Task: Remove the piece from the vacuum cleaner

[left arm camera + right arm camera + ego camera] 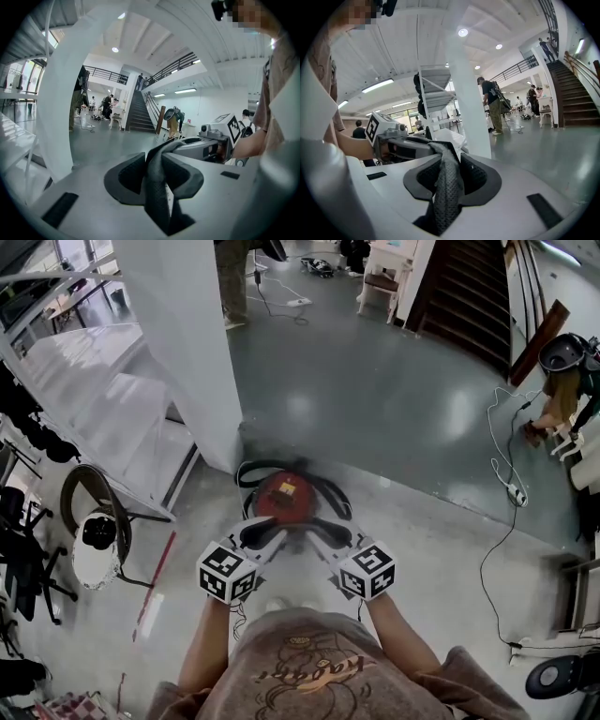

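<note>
Our left fingers (125, 177), almost closed, squeeze a grey strap (157, 197). Our right fingers (480, 180) pinch it too, near the red vacuum (286, 495).

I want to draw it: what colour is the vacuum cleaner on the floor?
The vacuum cleaner is red, ringed in black; best in the head view.

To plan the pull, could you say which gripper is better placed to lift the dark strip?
Neither clearly: left gripper and right gripper both clamp the dark mesh strip by the vacuum cleaner; lift together.
</note>
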Demonstrator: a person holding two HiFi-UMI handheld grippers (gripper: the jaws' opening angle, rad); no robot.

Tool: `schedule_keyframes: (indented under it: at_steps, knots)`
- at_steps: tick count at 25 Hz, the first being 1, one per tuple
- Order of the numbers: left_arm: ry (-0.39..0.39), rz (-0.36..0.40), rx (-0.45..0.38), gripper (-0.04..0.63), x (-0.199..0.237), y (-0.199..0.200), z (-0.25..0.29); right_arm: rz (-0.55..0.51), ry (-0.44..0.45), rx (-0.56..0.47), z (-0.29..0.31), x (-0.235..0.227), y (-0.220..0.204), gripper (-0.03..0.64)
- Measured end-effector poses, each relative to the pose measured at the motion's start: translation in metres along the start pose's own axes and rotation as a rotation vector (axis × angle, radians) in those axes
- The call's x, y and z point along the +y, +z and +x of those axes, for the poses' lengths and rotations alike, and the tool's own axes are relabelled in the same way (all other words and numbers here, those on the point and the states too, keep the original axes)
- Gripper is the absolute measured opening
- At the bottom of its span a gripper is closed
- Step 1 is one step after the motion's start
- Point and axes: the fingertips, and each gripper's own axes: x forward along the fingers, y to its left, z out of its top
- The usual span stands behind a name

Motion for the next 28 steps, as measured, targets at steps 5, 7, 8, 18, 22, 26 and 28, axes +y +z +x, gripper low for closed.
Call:
schedule_keyframes:
  at_steps: [5,7,8,18,22,26,28]
  knots:
    - [-0.006,-0.046,0.0,0.097,-0.0006,-0.003,-0.0023,-0.012,-0.002,0.006,-0.0004,0.003,-0.0029,0.081]
    - [-0.003,-0.056,0.0,0.097,0.0,-0.0041,-0.0024,-0.009,-0.005,0.006,0.0002,0.003,-0.0041,0.08]
    - [-0.001,-0.059,0.0,0.097,0.0003,-0.0043,-0.0024,-0.009,-0.007,0.006,0.0004,0.003,-0.0045,0.079]
    - [0.011,-0.067,-0.007,0.098,0.0032,-0.006,-0.0044,0.007,-0.012,0.007,0.0029,0.0054,-0.0076,0.077]
    - [0.017,-0.077,-0.01,0.098,0.0043,-0.0076,-0.0054,0.002,-0.014,0.013,0.0042,0.006,-0.0084,0.077]
    - [0.023,-0.08,-0.014,0.098,0.0031,-0.0068,-0.0037,0.006,-0.015,0.012,0.0027,0.0045,-0.008,0.077]
    - [0.027,-0.08,-0.016,0.098,0.0031,-0.0069,-0.0035,0.007,-0.014,0.008,0.0027,0.0044,-0.0078,0.077]
